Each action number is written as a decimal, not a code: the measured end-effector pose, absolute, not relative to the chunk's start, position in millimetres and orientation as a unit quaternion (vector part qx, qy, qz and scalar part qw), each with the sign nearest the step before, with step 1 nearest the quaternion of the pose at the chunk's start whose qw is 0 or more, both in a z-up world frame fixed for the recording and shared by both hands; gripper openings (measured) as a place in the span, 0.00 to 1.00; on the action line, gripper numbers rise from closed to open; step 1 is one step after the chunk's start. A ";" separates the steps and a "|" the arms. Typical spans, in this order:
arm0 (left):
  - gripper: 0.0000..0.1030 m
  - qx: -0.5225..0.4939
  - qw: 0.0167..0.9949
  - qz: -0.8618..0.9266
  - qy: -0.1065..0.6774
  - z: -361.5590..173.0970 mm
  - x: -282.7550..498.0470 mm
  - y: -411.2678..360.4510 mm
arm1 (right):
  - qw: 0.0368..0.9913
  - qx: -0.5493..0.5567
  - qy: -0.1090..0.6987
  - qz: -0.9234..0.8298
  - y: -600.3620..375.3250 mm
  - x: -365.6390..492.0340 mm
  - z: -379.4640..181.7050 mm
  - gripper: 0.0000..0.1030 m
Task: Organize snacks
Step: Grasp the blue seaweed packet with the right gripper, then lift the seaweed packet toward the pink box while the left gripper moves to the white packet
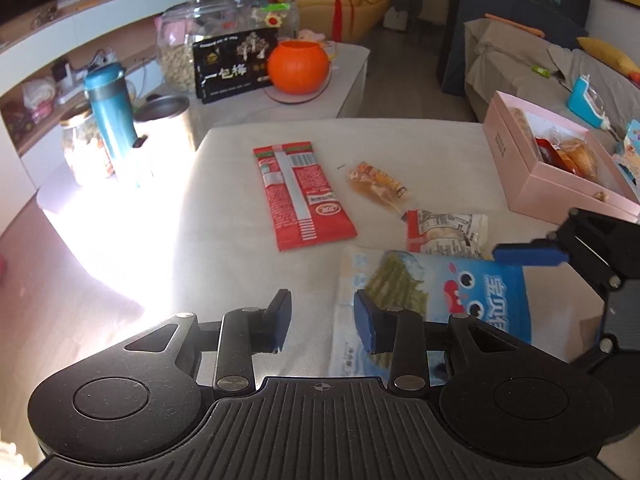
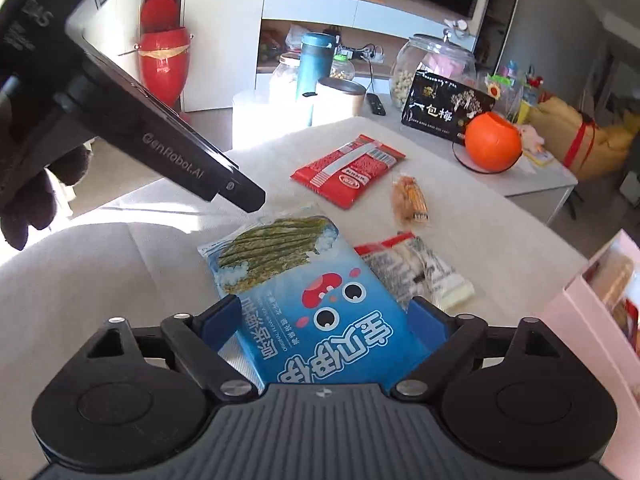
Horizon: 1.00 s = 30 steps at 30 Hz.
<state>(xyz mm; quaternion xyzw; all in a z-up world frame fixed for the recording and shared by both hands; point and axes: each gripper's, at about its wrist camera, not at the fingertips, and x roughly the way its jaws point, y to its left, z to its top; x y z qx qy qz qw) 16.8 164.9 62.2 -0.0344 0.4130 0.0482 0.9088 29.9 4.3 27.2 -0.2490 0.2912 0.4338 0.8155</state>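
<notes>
four snack packs are lying on the pale worktop point(image 1: 224, 208). the blue seaweed pack point(image 2: 320, 300) is sitting near the front edge, between the right gripper point(image 2: 326, 320)'s wide-open jaws. the left gripper point(image 1: 322, 320), jaws narrowly parted and empty, is hanging beside its corner. the pink box point(image 1: 552, 184) is standing open at the right edge.

Left gripper point(image 1: 322, 320): black linkage arms with silver pivot screws, blue finger pads point(image 1: 366, 322), ribbed grey housing flanked by two round black discs. Right gripper point(image 2: 324, 320): identical build. Left body side lettered "GenRobot.AI". Dark knit glove point(image 2: 28, 200) worn.
</notes>
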 end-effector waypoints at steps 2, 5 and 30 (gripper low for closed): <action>0.37 -0.029 0.912 0.040 0.408 64.7 17.9 159.3 | 0.814 -0.233 0.312 0.431 12.2 43.7 28.9 0.88; 0.37 -0.030 0.914 0.028 0.404 65.0 20.8 154.1 | 0.806 -0.153 0.373 0.433 3.5 70.4 24.3 0.92; 0.37 -0.089 0.923 0.022 0.374 69.1 27.4 166.1 | 0.838 -0.085 0.338 0.420 -43.4 55.6 48.5 0.81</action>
